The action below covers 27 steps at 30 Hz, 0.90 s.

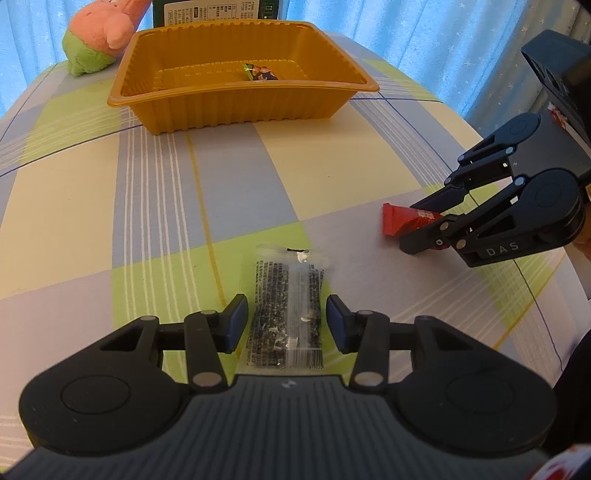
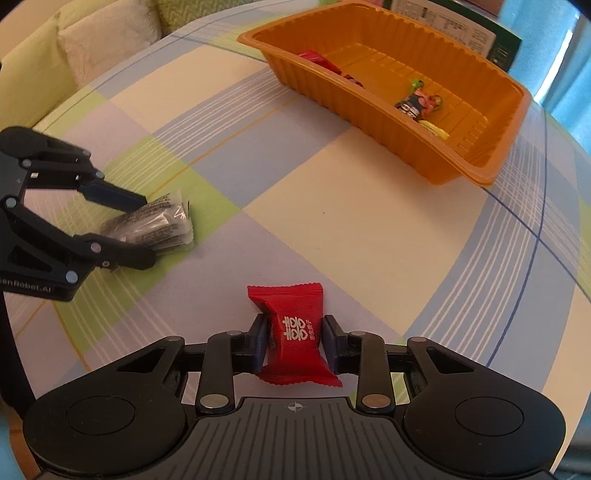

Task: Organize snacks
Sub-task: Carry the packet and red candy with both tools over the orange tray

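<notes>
My left gripper [image 1: 286, 319] is open and straddles a clear packet with black print [image 1: 286, 314] that lies flat on the checked tablecloth; small gaps show on both sides. It also shows in the right wrist view [image 2: 155, 225]. My right gripper [image 2: 294, 341] has its pads against both sides of a red candy packet [image 2: 293, 332] on the cloth, also seen in the left wrist view [image 1: 400, 219]. An orange tray [image 1: 236, 110] stands at the far side and holds a few wrapped snacks [image 2: 419, 103].
A pink and green plush toy [image 1: 99, 37] lies behind the tray's left end. A dark green box [image 1: 218, 11] stands behind the tray. Blue curtains hang at the back. A pale cushion [image 2: 107, 40] lies beyond the table's edge.
</notes>
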Tool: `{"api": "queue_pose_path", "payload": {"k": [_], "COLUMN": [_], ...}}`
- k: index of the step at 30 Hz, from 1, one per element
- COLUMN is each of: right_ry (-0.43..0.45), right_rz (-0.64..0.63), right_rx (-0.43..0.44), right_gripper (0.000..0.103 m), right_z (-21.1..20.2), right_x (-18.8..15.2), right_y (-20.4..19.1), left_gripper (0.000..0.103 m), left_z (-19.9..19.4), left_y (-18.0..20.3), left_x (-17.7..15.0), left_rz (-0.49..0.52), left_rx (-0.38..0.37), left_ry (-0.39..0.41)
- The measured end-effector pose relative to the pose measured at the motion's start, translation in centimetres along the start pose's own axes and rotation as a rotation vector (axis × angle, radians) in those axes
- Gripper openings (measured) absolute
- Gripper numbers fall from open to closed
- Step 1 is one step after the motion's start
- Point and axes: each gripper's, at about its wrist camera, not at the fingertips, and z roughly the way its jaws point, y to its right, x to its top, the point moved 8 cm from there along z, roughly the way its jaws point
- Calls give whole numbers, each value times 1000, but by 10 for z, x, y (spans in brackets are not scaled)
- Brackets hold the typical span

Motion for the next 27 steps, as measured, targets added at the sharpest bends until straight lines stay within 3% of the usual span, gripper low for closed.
{"api": "queue_pose_path", "payload": {"k": [9, 15, 27], "right_ry": [97, 178, 296], "right_rz": [213, 335, 593], "right_rx": [-70, -122, -166], "right_gripper": [28, 27, 27], "right_z": [-10, -15, -36], "right_x": [-10, -17, -50], "right_y": [-5, -13, -38], "left_gripper": [39, 35, 34], "left_z": [4, 4, -12], "left_y": [3, 7, 7], "left_x": [3, -3, -20], "left_rz": [58, 87, -23], "left_rx": [24, 62, 77], "left_ry": [-25, 5, 65]}}
